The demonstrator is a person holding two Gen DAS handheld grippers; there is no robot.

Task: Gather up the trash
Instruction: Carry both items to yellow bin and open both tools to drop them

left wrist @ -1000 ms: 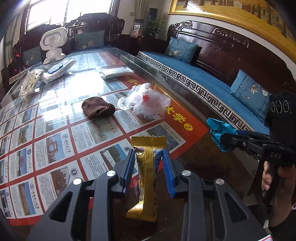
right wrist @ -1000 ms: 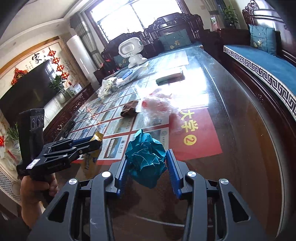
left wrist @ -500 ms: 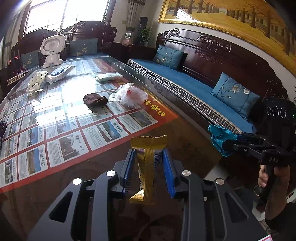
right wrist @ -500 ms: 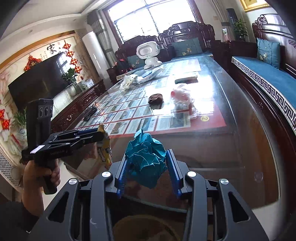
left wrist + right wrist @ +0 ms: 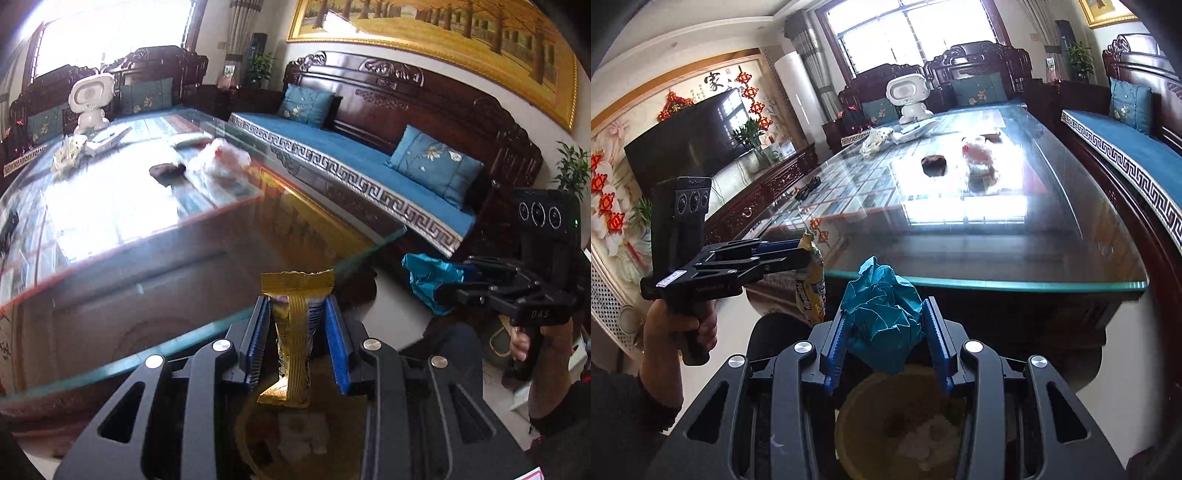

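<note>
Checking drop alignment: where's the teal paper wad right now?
Right wrist view, centre: the teal paper wad sits clamped in the right gripper, off the glass table's near edge, above the yellow bin.

Change since earlier: you drew both grippers back off the desk (image 5: 1015,284) edge; gold wrapper (image 5: 291,343) and teal crumpled paper (image 5: 882,317) now hang above a yellow bin (image 5: 857,417).

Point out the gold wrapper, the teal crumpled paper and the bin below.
gold wrapper (image 5: 293,332), left wrist view, its middle strip.
teal crumpled paper (image 5: 884,317), right wrist view, centre of the wad.
bin (image 5: 849,417), right wrist view, its left rim.
</note>
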